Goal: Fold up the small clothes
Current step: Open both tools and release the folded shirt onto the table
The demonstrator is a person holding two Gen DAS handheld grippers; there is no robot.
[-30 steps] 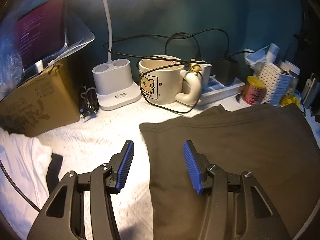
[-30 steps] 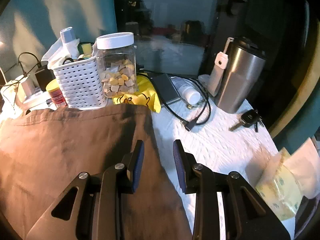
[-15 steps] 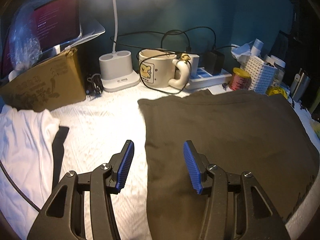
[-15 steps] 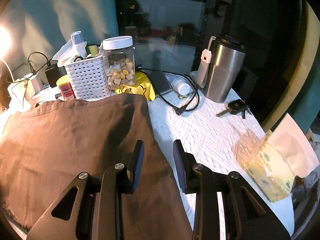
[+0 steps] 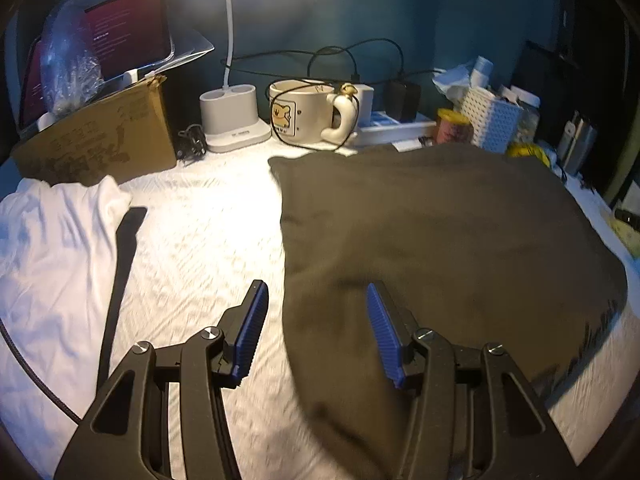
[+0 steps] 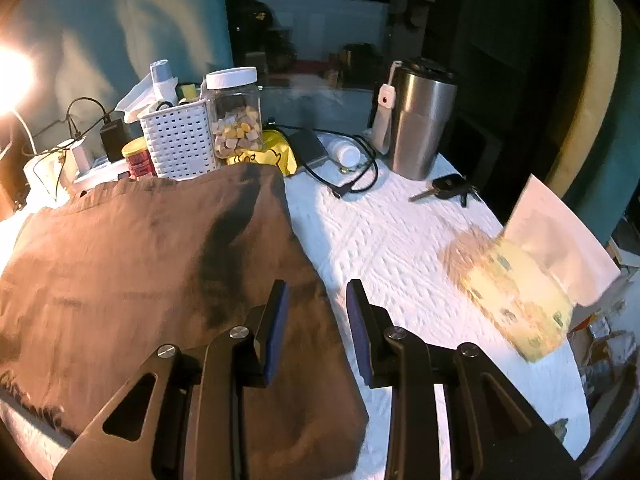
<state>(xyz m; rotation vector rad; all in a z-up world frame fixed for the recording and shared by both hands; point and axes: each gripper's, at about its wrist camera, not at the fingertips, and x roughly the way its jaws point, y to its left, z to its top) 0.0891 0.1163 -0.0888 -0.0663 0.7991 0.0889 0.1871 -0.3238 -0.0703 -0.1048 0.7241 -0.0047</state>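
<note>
Two hand-held grippers, left hand-held gripper (image 5: 316, 334) and right hand-held gripper (image 6: 316, 330), hover part-open and empty, straddling opposite side edges of a brown garment (image 5: 440, 232) flat on the bench (image 5: 200, 240).

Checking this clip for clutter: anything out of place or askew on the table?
Yes. A black cable is draped across the cream bear-print mug, and the brown garment's far edge butts against the white perforated basket and yellow packet.

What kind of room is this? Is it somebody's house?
Probably a home desk or bedroom corner: a cream bear-print mug beside a white desk-lamp base, a clear snack jar with a white lid, and a dark brown garment spread for folding.
</note>
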